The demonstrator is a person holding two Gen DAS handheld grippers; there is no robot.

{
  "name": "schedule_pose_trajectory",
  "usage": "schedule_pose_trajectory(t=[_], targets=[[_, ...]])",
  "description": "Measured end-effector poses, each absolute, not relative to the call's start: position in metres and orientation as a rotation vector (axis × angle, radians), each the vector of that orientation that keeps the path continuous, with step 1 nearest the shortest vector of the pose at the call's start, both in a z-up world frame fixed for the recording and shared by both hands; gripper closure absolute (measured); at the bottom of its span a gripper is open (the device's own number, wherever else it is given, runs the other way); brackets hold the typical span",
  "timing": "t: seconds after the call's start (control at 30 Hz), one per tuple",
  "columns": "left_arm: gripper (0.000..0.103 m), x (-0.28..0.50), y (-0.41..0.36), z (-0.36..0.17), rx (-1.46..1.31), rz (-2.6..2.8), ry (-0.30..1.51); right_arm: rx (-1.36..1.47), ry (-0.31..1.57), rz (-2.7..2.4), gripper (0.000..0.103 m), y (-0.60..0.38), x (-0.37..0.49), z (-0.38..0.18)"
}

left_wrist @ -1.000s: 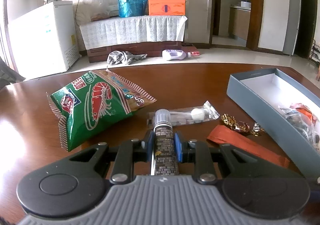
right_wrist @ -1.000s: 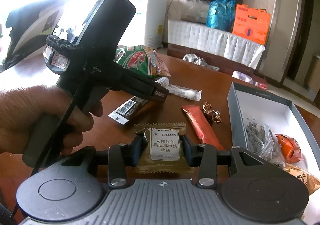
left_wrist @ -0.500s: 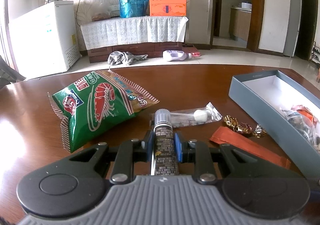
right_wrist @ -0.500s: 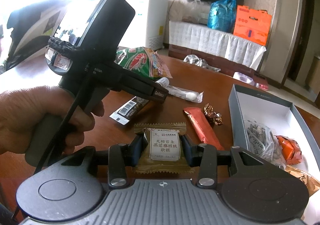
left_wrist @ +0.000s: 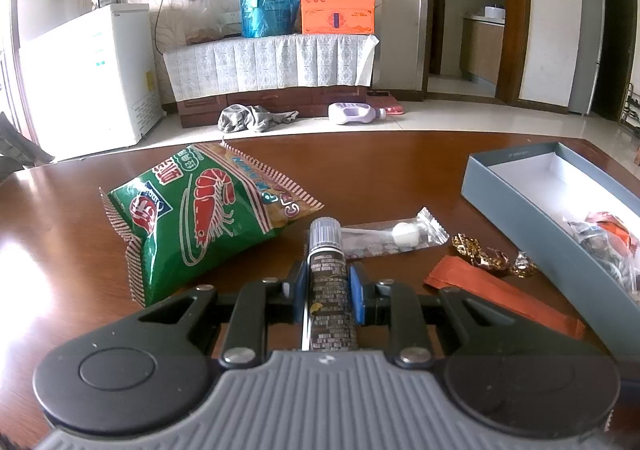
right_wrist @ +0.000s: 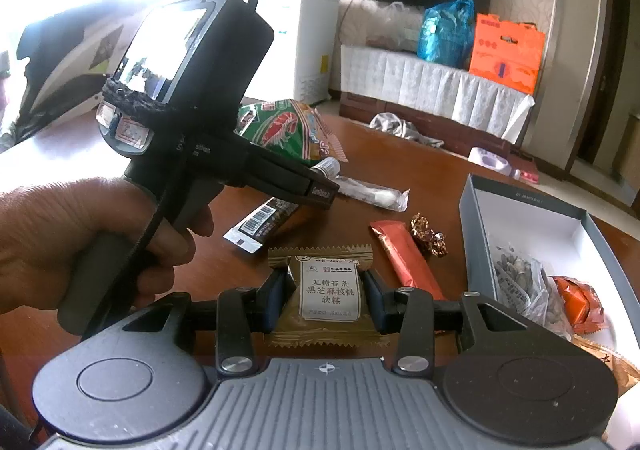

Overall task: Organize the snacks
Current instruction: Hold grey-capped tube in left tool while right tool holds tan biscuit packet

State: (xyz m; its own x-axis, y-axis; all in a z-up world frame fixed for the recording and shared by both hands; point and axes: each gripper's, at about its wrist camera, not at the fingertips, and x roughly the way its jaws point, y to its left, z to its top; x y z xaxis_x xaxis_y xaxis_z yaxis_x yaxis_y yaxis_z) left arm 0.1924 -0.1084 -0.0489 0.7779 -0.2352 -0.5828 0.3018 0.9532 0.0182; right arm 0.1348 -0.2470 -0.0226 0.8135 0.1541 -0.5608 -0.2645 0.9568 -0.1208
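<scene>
Dark reddish-brown wood formed the surface [left_wrist: 400, 170] on which the snacks lay scattered. The left tool [left_wrist: 328, 286] was clenched on a slim dark snack stick [left_wrist: 329, 298], its blue pads pressing both sides and its silver crimped end poking out ahead; in the right wrist view the barcoded tail of that stick hung below the tool, clear of the wood. A hand [right_wrist: 60, 246] gripped the left tool's handle. The right tool [right_wrist: 329, 296] grasped a gold-wrapped square cake [right_wrist: 329, 290] with a white label, held across its width just above the surface. A green prawn cracker bag [left_wrist: 200, 222] lay to the left, and just beside it a clear wrapper with a white sweet [left_wrist: 394, 236]. Near that sat a crinkled gold foil candy [left_wrist: 480, 258] touching the far end of a flat orange bar [left_wrist: 500, 296]. To the right stood an open grey box [left_wrist: 520, 210] with a white interior, holding a clear bag of seeds [right_wrist: 520, 282] and an orange packet [right_wrist: 580, 302] at its near end. Beyond the surface, a cloth-covered cabinet carried a blue plastic bag [left_wrist: 268, 2] and an orange carton [left_wrist: 338, 2].
</scene>
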Motion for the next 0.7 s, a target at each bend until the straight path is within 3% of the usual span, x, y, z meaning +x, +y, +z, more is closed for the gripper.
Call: schedule_pose_trajectory(t=[0.7], targets=[[0.082, 0.1921, -0.1083, -0.0476, 0.117, -0.282, 0.599, -0.196, 0.562, 0.225, 0.060, -0.2475, 0.1315, -0.0177]])
